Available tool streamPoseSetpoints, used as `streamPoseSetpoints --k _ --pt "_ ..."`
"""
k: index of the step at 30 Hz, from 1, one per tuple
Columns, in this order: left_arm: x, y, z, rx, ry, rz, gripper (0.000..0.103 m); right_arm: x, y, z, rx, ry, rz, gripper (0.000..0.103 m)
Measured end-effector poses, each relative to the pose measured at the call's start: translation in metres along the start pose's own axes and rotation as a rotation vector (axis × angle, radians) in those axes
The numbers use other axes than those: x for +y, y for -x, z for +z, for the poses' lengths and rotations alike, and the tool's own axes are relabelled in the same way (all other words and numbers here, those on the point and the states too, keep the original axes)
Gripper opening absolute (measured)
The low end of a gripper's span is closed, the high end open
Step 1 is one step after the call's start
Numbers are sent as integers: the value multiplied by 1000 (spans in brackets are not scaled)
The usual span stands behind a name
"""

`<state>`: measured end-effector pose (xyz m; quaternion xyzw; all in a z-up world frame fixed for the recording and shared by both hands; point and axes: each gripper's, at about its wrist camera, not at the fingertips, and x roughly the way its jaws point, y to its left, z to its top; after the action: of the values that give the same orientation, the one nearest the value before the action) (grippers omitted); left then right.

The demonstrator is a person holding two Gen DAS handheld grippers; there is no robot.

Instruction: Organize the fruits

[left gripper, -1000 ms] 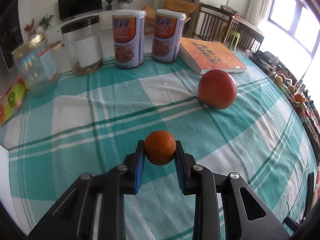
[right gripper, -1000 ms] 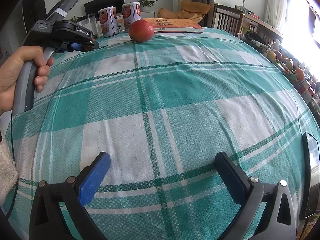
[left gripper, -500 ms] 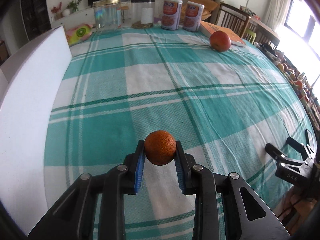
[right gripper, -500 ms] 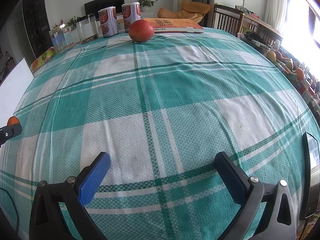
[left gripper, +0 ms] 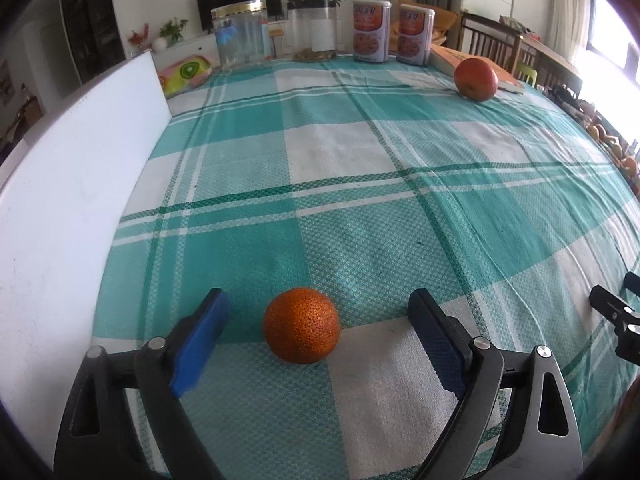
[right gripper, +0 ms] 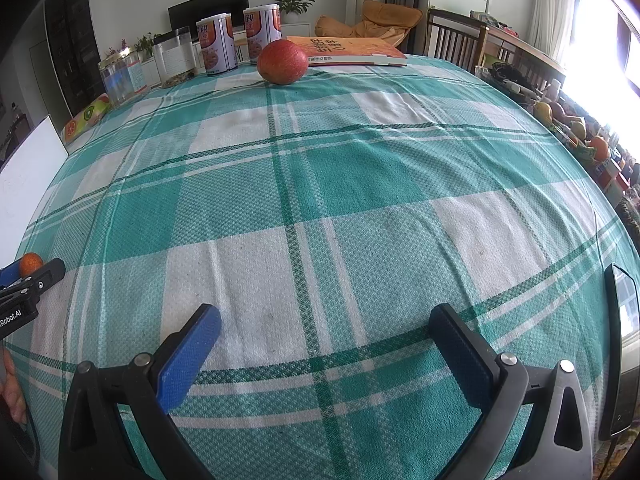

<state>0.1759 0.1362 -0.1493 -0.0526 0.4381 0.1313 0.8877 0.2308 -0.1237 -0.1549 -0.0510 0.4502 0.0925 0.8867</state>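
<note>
Readable text, right wrist view:
- Left gripper [right gripper: 30,276], black body at the left edge: white lettering "Robot.AI"; anything before the "R" is cut off by the frame.
- Two white cans [right gripper: 216,46] at the far edge of the table: large Chinese characters, "親" legible on the nearer one; smaller print unreadable.
- Orange book [right gripper: 352,51] lying flat: large cover characters seen upside down, not legible.
- Clear jar [right gripper: 176,58]: white label, print too small.

Left wrist view: can [left gripper: 370,30] labels too blurred to read.
</note>
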Motion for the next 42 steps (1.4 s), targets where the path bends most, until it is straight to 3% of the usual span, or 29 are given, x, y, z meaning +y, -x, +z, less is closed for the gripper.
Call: streamPoseSetpoints --k 9,24,27,30,33,38,42 --pt "-2 -2 1 11 9 18 100 0 0 0 0 0 1 103" --pt "0 -2 0 9 6 14 101 1 0 0 1 0 3 103" --pt "0 -2 0 9 7 13 101 1 -2 10 56 19 27 103" --pt "0 -2 0 9 7 14 101 -5 2 48 -24 -36 91 103" --pt "0 -2 0 10 8 13 101 -7 -18 113 -81 -89 178 103" --pt "0 -2 0 10 9 12 101 -11 -97 214 -37 -296 331 103" --pt "0 -2 0 10 9 12 101 -7 -149 256 30 -447 410 103"
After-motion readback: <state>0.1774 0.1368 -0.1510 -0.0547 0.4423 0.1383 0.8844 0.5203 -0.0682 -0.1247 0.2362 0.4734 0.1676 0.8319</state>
